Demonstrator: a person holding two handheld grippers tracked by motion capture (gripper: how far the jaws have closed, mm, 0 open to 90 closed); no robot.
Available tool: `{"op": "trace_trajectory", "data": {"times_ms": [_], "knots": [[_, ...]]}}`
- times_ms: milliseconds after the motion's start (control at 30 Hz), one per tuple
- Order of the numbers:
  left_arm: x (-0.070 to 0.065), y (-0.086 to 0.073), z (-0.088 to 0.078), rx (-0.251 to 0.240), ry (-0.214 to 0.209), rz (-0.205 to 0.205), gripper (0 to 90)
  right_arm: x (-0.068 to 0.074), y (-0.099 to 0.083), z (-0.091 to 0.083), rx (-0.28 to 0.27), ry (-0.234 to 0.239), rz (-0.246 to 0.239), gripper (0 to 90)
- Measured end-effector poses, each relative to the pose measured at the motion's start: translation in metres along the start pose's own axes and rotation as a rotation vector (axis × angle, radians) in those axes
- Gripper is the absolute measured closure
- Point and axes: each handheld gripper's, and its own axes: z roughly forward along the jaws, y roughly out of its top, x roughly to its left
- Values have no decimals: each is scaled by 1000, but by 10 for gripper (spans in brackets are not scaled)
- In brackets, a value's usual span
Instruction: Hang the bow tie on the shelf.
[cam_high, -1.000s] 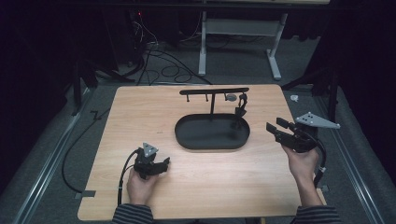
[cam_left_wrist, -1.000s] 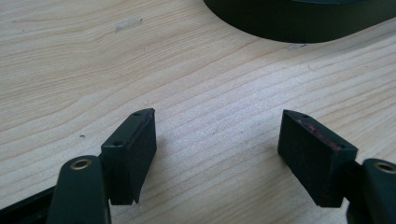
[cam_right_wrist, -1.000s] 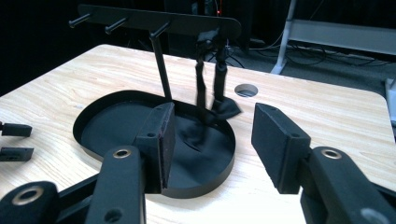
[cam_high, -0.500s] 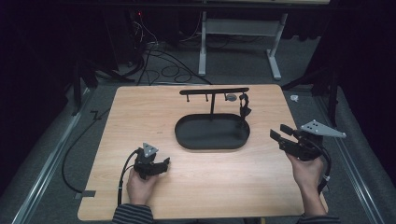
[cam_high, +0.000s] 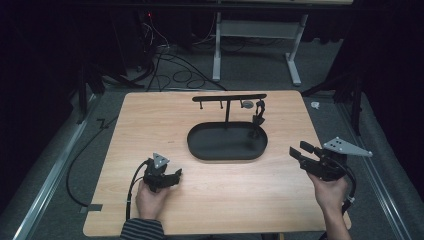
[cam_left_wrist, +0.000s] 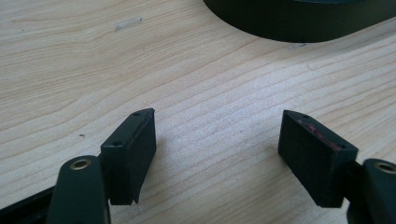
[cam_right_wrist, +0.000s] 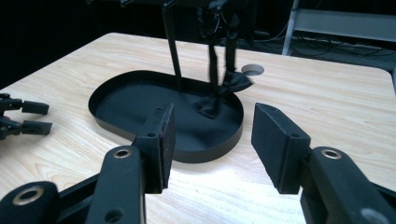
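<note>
R gripper (cam_right_wrist: 210, 144) hovering open, empty; strap (cam_right_wrist: 219, 88) hanging ahead on stand (cam_high: 227, 102) — approach level, centre jaws. L gripper (cam_left_wrist: 215, 149) open, resting.

Tray (cam_high: 200, 147) mid-table (cam_high: 150, 120), stand (cam_high: 227, 97) rising from it (at its back), grippers either side nearer front.

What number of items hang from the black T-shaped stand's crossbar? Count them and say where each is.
2, both near the right end of the black T-shaped stand's crossbar: a small grey round item and a dark dangling strap reaching toward the black oval tray. The left pegs look bare; tiny items could escape notice.
</note>
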Motion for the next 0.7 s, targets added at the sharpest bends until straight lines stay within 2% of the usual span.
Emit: {"op": "trace_trajectory", "data": {"times_ms": [300,700], "knots": [[0,0,0,0,-1,-1,283,8,-6,-4,4,20,-10,514],[0,0,0,0,0,-1,283,13,-17,2,36,40,-5,518]]}}
